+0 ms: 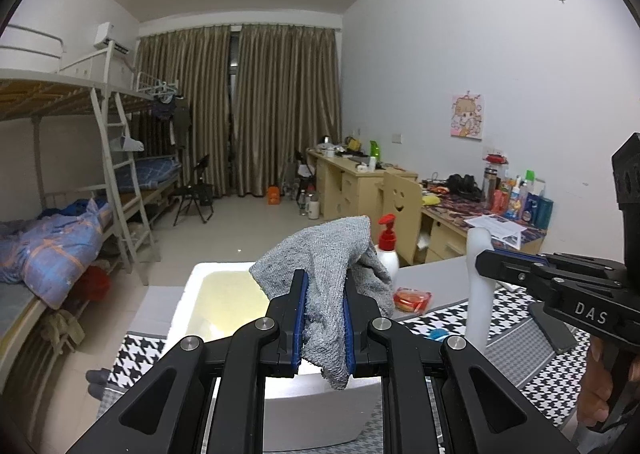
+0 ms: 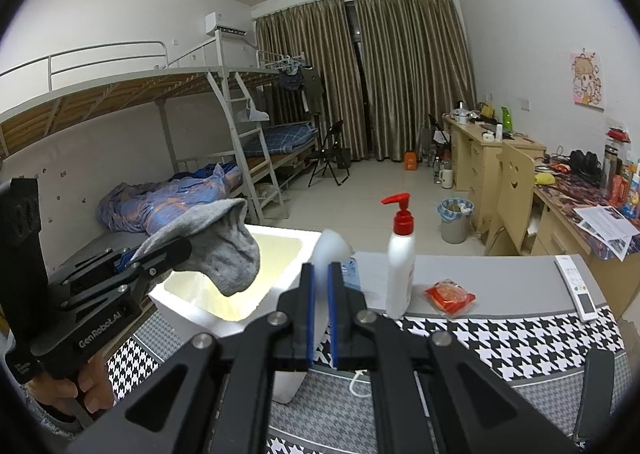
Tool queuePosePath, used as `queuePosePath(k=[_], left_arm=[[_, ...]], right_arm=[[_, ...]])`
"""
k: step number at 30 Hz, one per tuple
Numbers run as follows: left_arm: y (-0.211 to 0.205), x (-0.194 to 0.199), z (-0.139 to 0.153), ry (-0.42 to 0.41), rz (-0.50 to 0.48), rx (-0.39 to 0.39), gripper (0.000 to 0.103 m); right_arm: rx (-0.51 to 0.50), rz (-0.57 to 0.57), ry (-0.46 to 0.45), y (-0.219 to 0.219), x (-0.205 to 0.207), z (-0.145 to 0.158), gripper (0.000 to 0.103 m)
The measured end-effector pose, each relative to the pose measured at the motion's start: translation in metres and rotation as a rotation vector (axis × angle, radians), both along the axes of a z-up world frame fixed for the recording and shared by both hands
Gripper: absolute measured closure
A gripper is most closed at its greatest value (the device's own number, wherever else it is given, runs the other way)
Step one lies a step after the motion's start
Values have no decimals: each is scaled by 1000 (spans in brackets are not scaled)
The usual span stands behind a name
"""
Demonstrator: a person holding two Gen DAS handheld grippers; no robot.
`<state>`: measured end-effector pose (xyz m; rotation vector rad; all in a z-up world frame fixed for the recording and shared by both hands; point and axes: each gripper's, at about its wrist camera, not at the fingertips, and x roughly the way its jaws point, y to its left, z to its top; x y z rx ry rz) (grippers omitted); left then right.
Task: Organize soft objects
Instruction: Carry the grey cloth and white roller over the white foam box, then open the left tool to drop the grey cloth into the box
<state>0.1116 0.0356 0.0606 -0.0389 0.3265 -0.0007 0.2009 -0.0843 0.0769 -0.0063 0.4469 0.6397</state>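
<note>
Left claw (image 1: 324, 318): blue pads clamped on a grey sock (image 1: 332, 262), held in the air above the white foam box (image 1: 188, 294). The sock's upper part bunches above the fingers; a short end hangs below them. From the right wrist view the same sock (image 2: 224, 254) droops from the left claw (image 2: 160, 254) over the box (image 2: 240, 318), clear of its rim.

Right claw (image 2: 320, 310): pads clamped on a white soft piece (image 2: 330, 246), blurred in that view, so I cannot tell what kind of item it is. In the left wrist view it reads as a pale upright strip (image 1: 478, 286) pinched by the right claw (image 1: 486, 266), raised off the tabletop.

The box sits at the far left corner of the tabletop, on a houndstooth cloth (image 2: 500, 338). Along the far edge: a white pump bottle with red top (image 2: 401, 262) standing upright, a red packet (image 2: 450, 296) lying just beside it, and a white remote (image 2: 578, 288) near the right edge.
</note>
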Motion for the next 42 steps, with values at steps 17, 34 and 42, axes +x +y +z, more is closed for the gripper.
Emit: queuePosePath(k=[17,34,42], left_arm=[[15,13,-6,25,117,31,87],[26,34,-15,77,149,15,87],[31,42,-18,96,145,13,77]], right_arm=[[-32,53,-8,25,7,3,95],[-50,72,-11,39,10,3,95],[-61,77,-10,48,12,5,95]])
